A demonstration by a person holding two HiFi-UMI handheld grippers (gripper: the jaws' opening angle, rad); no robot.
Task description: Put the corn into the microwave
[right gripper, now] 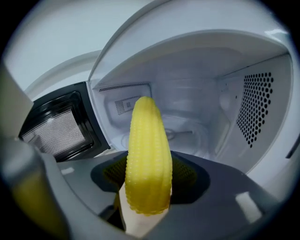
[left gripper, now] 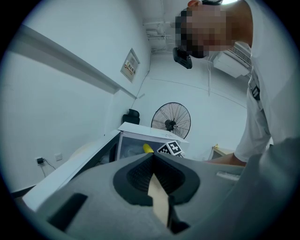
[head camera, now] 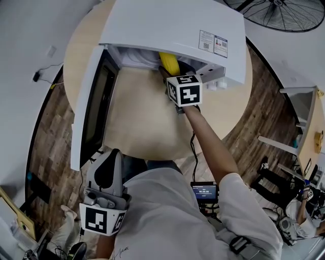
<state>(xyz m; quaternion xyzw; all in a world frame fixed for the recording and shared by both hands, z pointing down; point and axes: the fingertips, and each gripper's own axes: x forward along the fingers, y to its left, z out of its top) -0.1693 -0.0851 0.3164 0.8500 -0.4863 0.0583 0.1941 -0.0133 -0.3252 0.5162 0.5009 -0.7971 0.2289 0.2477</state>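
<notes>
A yellow corn cob stands upright between the jaws of my right gripper, which is shut on its lower part. In the head view the right gripper holds the corn at the mouth of the white microwave. The microwave door hangs open to the left. Past the corn, the right gripper view looks into the cavity at the glass turntable and the door. My left gripper hangs low by the person's body, off the table, its jaws together with nothing in them.
The microwave stands on a round wooden table. A floor fan stands behind it. A small screen sits under the table edge, and a desk is at the right. The cavity's right wall is perforated.
</notes>
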